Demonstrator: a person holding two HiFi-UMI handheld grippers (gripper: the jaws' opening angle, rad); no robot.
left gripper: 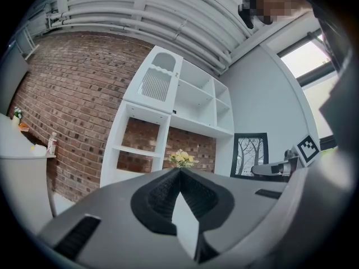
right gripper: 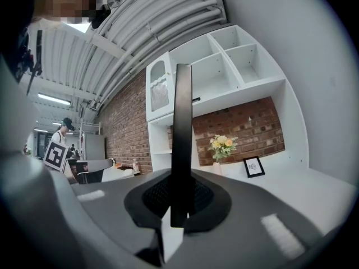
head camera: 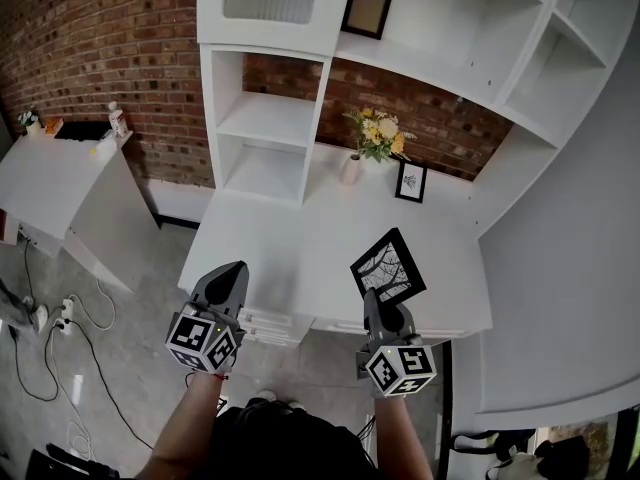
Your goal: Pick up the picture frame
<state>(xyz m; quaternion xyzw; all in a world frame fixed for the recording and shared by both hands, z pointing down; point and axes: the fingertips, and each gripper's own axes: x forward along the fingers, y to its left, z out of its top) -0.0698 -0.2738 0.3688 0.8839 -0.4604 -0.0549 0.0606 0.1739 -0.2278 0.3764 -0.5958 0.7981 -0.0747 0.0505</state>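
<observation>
R gripper (head camera: 376, 302) pinches the picture frame (head camera: 388, 266) by its lower edge, pads pressed tight on both faces; in its own view the frame runs edge-on as a thin black bar straight up from btwn the jaws. L gripper (head camera: 233, 272) is beside it at approx the same height, jaws pressed together w/ nothing btwn them. Frame: rectangular, plain black border, white print w/ bare black tree branches. It stands upright in the grip and, in the head view, sits turned at an angle over the front right part of the white desk (head camera: 290, 243). Farther back on the desk, near the brick wall (head camera: 100, 38): pale vase w/ yellow and orange flowers (head camera: 375, 136), and just beside it a small black-framed pic (head camera: 410, 181) leaning upright. Above, on the white shelf unit (head camera: 262, 118), another black frame w/ a tan centre (head camera: 367, 10).
</observation>
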